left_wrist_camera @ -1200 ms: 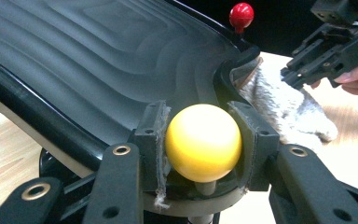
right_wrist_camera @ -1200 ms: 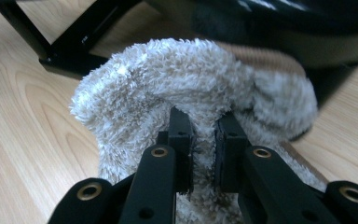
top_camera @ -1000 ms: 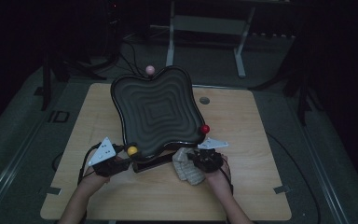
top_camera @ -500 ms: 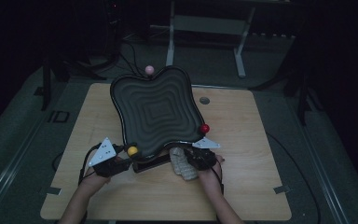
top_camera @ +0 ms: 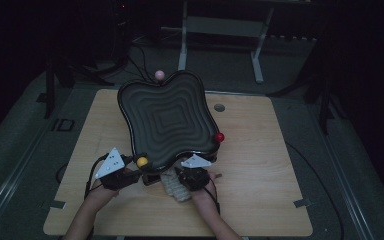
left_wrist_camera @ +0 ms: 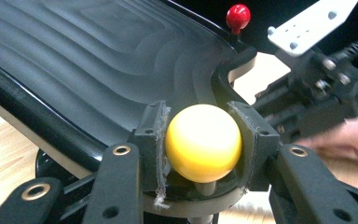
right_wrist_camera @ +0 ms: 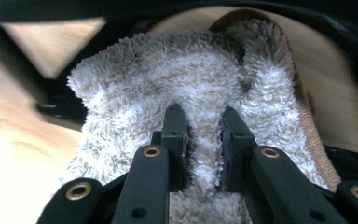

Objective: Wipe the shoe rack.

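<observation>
You've got the big black wavy tray (top_camera: 167, 120) tipped up on the tabletop (top_camera: 260, 165), w/ your left hand-held gripper (left_wrist_camera: 204, 142) clamped on the yellow knob (left_wrist_camera: 203, 142) at its near corner to steady it. Your right hand-held gripper (right_wrist_camera: 204, 142) is pinched tight on a fold of the fluffy cloth (right_wrist_camera: 205, 84), which sits at the tray's near edge, just under the rim. Looks like setup's done but wiping's barely begun; most of the ridged surface is prob. left.

The right gripper (top_camera: 180, 179), clamped on the cloth (top_camera: 172, 186), has slid left along the tray's (top_camera: 165, 117) near edge
</observation>
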A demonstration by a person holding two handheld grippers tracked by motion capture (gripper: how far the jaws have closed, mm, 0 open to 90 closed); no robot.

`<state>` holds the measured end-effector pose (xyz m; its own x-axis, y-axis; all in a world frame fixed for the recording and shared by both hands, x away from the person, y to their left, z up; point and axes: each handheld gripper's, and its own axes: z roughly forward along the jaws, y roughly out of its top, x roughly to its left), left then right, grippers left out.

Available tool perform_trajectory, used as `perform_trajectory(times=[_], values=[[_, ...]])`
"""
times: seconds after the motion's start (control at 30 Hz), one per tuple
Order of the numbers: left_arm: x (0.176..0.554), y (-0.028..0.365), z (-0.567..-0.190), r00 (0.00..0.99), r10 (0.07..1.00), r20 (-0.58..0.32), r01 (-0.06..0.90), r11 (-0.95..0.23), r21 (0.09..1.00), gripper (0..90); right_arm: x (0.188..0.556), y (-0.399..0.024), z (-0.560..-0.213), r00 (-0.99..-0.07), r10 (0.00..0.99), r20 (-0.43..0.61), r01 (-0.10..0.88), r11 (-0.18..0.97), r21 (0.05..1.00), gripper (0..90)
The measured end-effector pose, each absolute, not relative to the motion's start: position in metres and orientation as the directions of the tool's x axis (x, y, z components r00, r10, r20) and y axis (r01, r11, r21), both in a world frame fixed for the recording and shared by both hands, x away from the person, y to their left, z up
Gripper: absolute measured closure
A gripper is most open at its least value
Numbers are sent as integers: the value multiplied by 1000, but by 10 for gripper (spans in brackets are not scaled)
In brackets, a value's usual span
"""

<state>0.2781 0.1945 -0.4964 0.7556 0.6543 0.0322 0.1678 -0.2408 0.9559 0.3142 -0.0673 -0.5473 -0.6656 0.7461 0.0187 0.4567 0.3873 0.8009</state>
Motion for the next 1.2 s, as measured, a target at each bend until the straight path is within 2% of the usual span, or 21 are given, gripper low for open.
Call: perform_trajectory(times=[0.23,0.4,0.57,0.77,0.83,0.93,1.03,1.07,1.2], values=[[277,194,-496,750,660,37,167,-243,956,585,300,-32,-548,-730,681,45,433,411,802,753],[277,195,-497,752,659,30,168,-236,957,585,298,-23,-546,-750,661,18,412,445,795,760],[277,195,-497,753,657,29,168,-235,957,585,307,-41,-545,-726,688,20,434,435,789,761],[277,195,-497,752,659,30,166,-233,958,585,327,-90,-544,-635,773,7,480,387,788,760],[277,194,-497,751,659,35,164,-238,957,583,335,-117,-544,-574,819,-6,502,357,788,760],[277,194,-498,748,663,34,161,-231,959,582,342,-138,-545,-533,846,28,529,307,791,761],[276,193,-497,749,661,40,161,-241,957,558,342,-140,-546,-534,845,22,524,310,793,761],[276,192,-497,746,664,42,162,-242,957,554,339,-135,-547,-530,848,-23,506,338,794,760],[274,191,-497,730,682,50,158,-240,958,578,337,-133,-548,-525,850,-39,497,344,797,760]])
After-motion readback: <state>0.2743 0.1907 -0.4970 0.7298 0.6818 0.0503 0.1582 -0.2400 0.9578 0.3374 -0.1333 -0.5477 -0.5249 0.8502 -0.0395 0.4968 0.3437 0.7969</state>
